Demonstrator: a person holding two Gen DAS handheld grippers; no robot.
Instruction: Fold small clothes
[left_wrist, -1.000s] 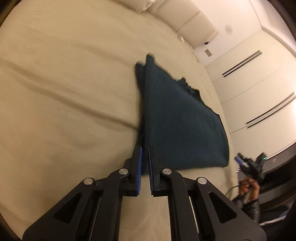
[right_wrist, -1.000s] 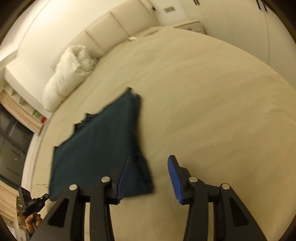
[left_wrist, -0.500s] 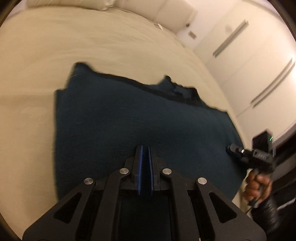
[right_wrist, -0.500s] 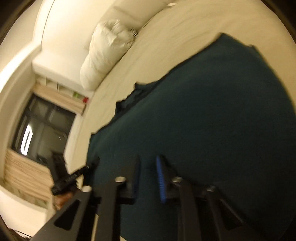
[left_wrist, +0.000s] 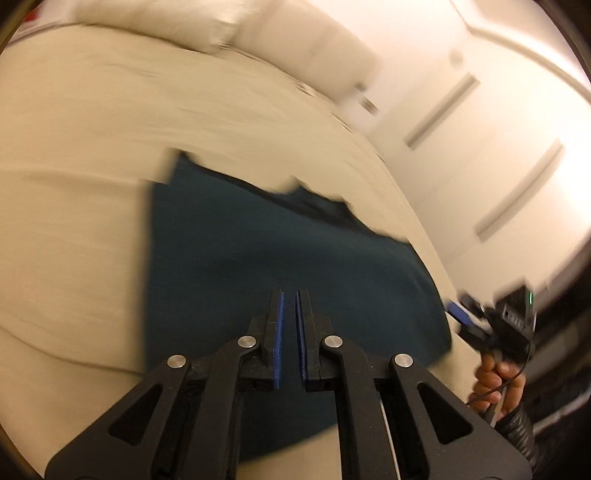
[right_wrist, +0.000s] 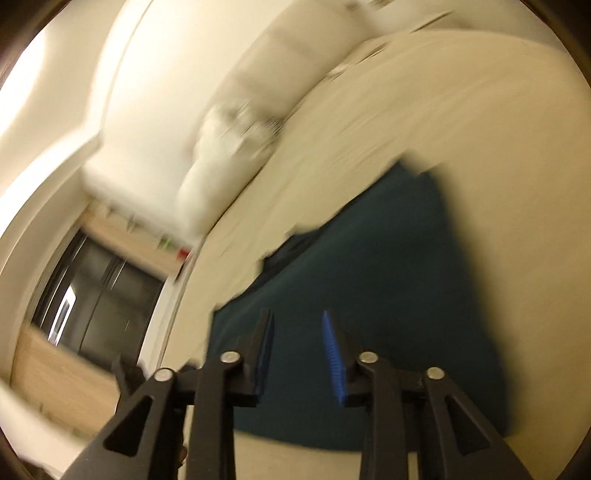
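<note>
A dark teal garment (left_wrist: 266, 254) lies folded flat on the beige bed (left_wrist: 74, 206). It also shows in the right wrist view (right_wrist: 369, 280). My left gripper (left_wrist: 289, 299) hovers over the garment's near edge with its jaws a narrow gap apart and nothing between them. My right gripper (right_wrist: 297, 319) is open and empty above the garment's near edge. In the left wrist view the right gripper (left_wrist: 495, 325) shows at the bed's right edge, held by a hand. Both views are motion blurred.
A white pillow (right_wrist: 221, 162) and a padded headboard (left_wrist: 317, 48) are at the far end of the bed. White wardrobe doors (left_wrist: 498, 155) stand to the right. A dark window (right_wrist: 99, 295) is at the left in the right wrist view.
Both grippers have pulled back and up from the garment. The left gripper's jaws have parted slightly. The right gripper's jaws have opened wider.
</note>
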